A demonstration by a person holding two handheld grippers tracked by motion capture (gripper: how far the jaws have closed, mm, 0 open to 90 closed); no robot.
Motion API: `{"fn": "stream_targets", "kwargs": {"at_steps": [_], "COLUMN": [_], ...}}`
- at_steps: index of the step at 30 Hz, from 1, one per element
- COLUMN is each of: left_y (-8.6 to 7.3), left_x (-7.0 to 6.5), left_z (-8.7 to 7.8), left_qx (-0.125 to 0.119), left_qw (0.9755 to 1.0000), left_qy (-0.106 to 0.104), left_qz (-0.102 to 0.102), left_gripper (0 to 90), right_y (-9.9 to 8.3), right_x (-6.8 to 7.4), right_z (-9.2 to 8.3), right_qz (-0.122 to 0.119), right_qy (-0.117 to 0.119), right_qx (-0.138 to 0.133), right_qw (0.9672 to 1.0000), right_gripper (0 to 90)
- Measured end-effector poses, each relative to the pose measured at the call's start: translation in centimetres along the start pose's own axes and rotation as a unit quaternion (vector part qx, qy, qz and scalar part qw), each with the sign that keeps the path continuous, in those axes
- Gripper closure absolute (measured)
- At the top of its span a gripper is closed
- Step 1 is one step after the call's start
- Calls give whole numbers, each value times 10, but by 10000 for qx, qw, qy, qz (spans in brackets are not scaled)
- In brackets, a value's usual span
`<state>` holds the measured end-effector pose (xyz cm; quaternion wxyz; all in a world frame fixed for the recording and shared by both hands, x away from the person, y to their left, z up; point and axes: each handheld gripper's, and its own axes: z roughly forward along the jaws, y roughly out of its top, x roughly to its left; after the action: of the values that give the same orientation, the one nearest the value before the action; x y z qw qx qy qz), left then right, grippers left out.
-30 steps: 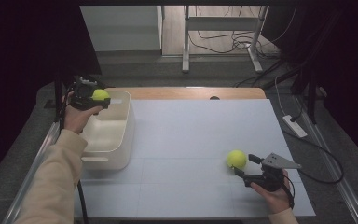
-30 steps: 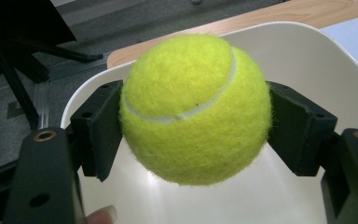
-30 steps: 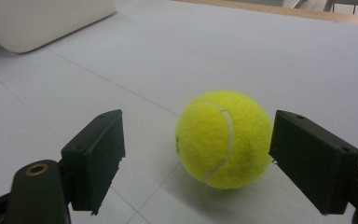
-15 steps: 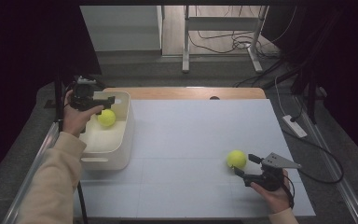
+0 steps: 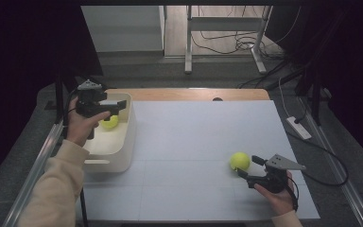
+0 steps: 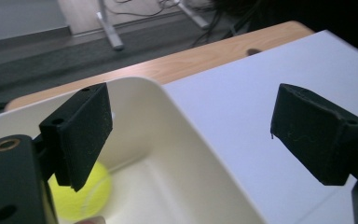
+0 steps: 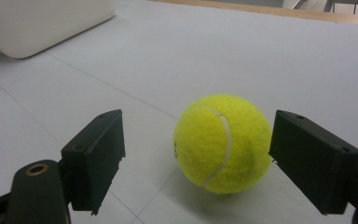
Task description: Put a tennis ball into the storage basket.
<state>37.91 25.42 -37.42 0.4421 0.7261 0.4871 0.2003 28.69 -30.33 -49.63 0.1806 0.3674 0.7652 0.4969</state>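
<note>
Tennis ball (image 5: 109, 122) sits inside the white bin (image 5: 125, 142) at the table's left edge, resting on the bin floor near the far wall; no writing readable on it. Left gripper (image 5: 114, 105) hangs just above that ball, over the bin's far end. Its jaws have just been opening and now stand spread wide with nothing between them; left gripper view shows the ball (image 6: 79, 191) below and behind one pad, bin wall (image 6: 186, 154) underneath.

Second tennis ball (image 5: 240, 161) lies on the white tabletop (image 5: 194, 132) at the near right. Right gripper (image 5: 245, 166) sits low by it, jaws spread, ball (image 7: 221, 142) between the pads; right pad is very close, can't tell if it touches, left pad clearly apart. Only the white seam shows, no brand legible.

Surface: white board with faint grid seams over a wooden table, wood strip (image 5: 194, 94) exposed along the far edge. Room is dark; grey floor, metal desk legs (image 5: 188, 42) and loose cables (image 5: 227, 42) beyond, white power strip (image 5: 298, 128) on the floor right.
</note>
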Motion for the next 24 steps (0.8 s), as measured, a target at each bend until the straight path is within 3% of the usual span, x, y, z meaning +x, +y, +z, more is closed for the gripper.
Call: {"fn": "stream_targets", "kwargs": {"at_steps": [14,24], "left_y": [-8,-11], "left_x": [-34,-46], "left_z": [0,4], "left_qx": [-64,-98], "left_qw": [9987,9977], "left_qy": [-413,-581], "left_qz": [301,348], "left_gripper": [136,138], "right_y": [1,1], "right_x": [0,1], "right_z": [2,1], "right_qz": [-12,-27], "right_qy": [25,54], "right_qx": [-23,-33], "right_qw": [10000,10000], "right_gripper": [179,179]}}
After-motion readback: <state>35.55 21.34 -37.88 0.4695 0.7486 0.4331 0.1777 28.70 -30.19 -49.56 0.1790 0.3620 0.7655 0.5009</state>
